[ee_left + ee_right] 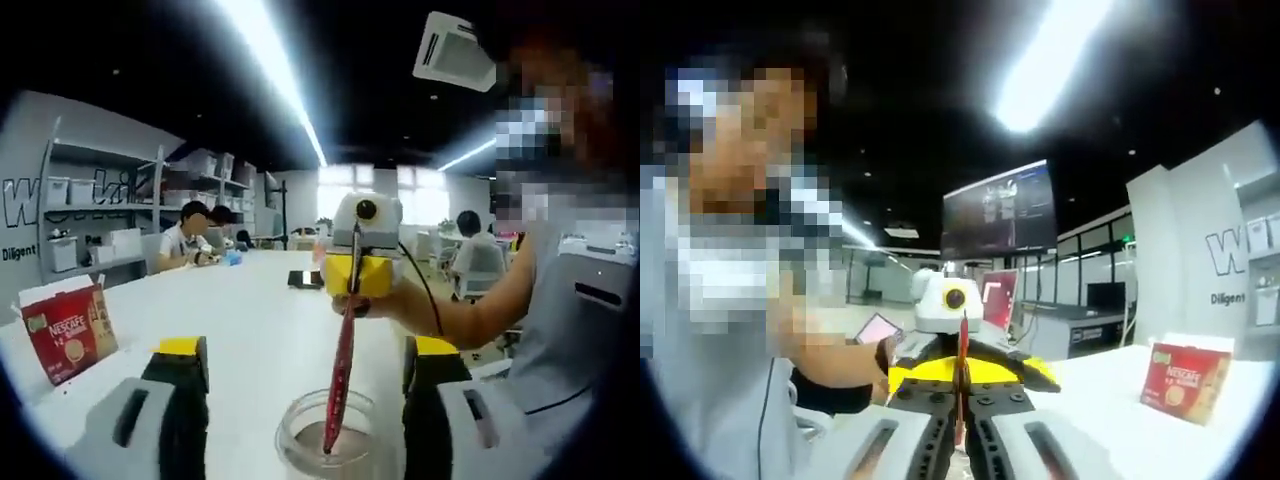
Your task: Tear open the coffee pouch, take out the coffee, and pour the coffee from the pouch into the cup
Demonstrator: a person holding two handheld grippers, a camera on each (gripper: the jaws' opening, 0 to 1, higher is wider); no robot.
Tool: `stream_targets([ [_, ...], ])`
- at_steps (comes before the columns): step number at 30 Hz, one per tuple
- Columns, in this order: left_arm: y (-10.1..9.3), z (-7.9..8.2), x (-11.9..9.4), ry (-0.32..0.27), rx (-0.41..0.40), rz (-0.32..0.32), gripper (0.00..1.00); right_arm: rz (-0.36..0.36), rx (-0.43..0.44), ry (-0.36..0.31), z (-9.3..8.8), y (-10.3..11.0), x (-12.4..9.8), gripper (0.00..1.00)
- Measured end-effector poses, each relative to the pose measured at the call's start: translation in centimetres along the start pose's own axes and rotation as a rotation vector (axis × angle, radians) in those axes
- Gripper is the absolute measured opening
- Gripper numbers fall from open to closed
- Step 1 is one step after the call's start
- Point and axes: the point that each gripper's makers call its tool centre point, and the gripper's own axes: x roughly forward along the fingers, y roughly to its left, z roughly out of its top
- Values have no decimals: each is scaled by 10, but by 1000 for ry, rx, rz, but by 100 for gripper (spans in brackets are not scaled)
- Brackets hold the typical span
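A long red coffee stick pouch (343, 360) hangs upright with its lower end inside a clear glass cup (300, 440) on the white table (260, 310). My right gripper (358, 275), held by a hand, is shut on the pouch's top end. In the right gripper view its jaws (962, 405) pinch the pouch (963, 350) edge-on. My left gripper (310, 350) stands open, one jaw on each side of the cup. I cannot tell if either jaw touches the glass. The left gripper (970, 378) also faces me in the right gripper view.
A red Nescafe box (70, 335) stands on the table to the left of the cup, and I see that box (1185, 380) at the right too. A dark phone (303, 279) lies farther back. People (185, 235) sit at the table's far end. Shelves line the left wall.
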Motion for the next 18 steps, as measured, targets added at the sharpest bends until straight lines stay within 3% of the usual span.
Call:
stream_targets([
  [2, -10, -2, 1, -4, 30, -31, 29, 4, 5, -2, 0, 0, 1, 1],
  [6, -17, -2, 2, -13, 12, -61, 8, 10, 8, 0, 0, 2, 2, 1],
  [11, -21, 0, 1, -19, 2, -75, 3, 21, 10, -10, 4, 2, 2, 3],
  [12, -21, 1, 0, -25, -4, -80, 3, 39, -24, -41, 8, 4, 2, 7],
  [15, -19, 1, 0, -24, -3, -73, 3, 14, -37, -69, 8, -2, 3, 47],
  [18, -18, 1, -1, -25, -4, -71, 3, -13, -48, -58, 5, -7, 4, 44],
])
